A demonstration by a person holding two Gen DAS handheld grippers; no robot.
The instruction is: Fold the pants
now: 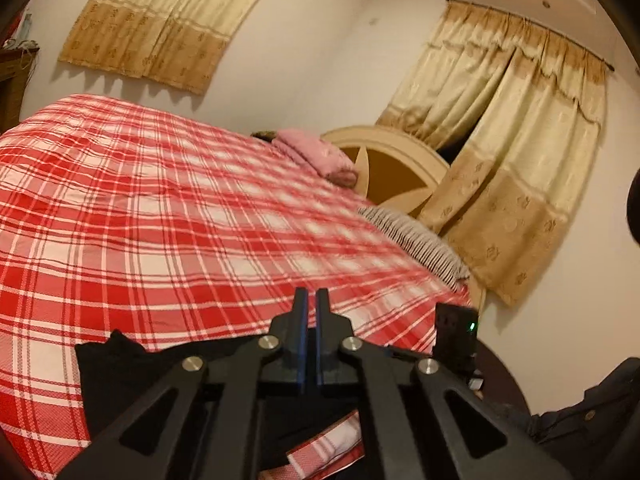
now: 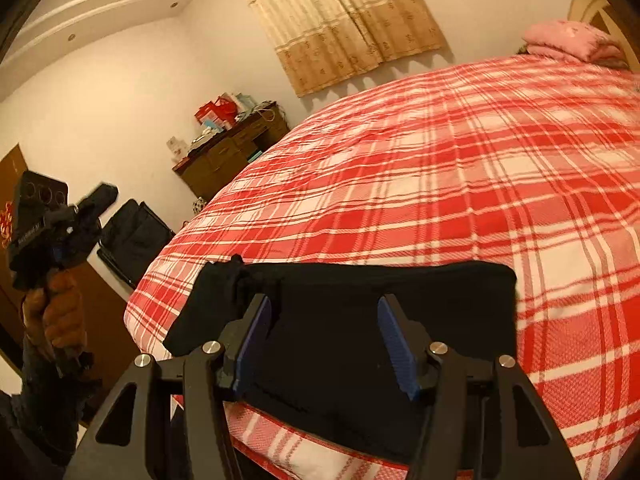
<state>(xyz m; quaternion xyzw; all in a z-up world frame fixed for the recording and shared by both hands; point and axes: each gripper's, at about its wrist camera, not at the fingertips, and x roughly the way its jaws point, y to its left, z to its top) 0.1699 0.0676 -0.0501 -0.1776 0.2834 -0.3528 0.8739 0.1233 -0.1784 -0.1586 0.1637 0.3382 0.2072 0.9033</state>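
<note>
The black pants [image 2: 352, 320] lie folded compact near the bed [image 2: 440, 200] edge — soft, light, limp; grip a doubled edge. Left tool [image 1: 311, 300] is closed, empty; right tool [image 2: 326, 316] gapes half-wide above the pants, holding nothing.

Black pants [image 2: 360, 320]: near edge hidden behind right gripper [image 2: 326, 344] linkage, lower part cut by frame bottom. In left wrist view, pants [image 1: 108, 376] mostly hidden behind left gripper [image 1: 311, 340]. Plaid bedspread [image 1: 200, 220] smeared by motion blur toward far side. Clutter on dresser [image 2: 232, 148] too small to identify. Headboard [image 1: 384, 168] partly behind curtain [image 1: 500, 168].
</note>
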